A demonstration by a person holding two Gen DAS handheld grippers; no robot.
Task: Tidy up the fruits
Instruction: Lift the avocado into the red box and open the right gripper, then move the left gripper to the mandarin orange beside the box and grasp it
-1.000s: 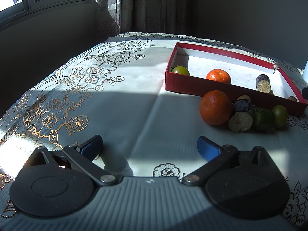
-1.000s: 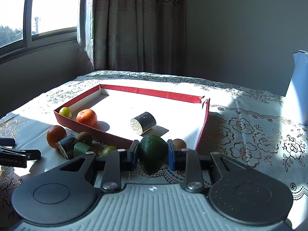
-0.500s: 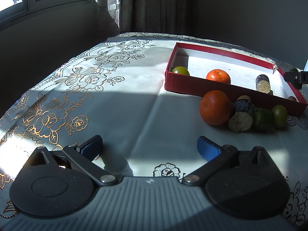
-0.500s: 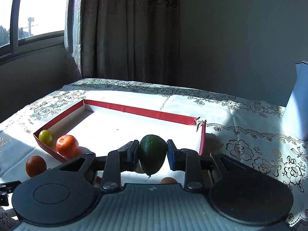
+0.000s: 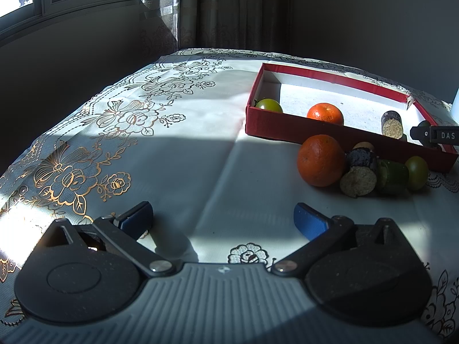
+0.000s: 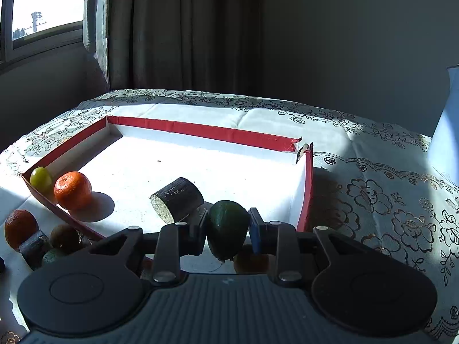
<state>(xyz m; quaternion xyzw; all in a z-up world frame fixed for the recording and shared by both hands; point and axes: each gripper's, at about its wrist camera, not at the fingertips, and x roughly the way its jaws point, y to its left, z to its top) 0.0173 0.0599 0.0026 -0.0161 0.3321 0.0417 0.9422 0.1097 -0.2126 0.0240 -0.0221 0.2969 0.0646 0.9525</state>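
My right gripper (image 6: 228, 230) is shut on a dark green avocado (image 6: 228, 226) and holds it over the near right part of the red box (image 6: 200, 129). The box holds a green lime (image 6: 41, 177), an orange (image 6: 73, 190) and a dark cut log piece (image 6: 176, 199). My left gripper (image 5: 223, 218) is open and empty, low over the tablecloth. Outside the box lie an orange (image 5: 320, 160), two dark log pieces (image 5: 358, 173), a green piece (image 5: 392, 176) and a lime (image 5: 417, 169). The right gripper shows at the left wrist view's right edge (image 5: 436, 136).
The table carries a floral cloth (image 5: 137, 120). A pale blue object (image 6: 447, 132) stands at the right. A small brown fruit (image 6: 64, 236) lies by the box's front wall, and an orange-brown one (image 6: 249, 262) under my right gripper. Curtain and window are behind.
My right gripper has carried the avocado forward and down over the box. The left gripper has not moved.
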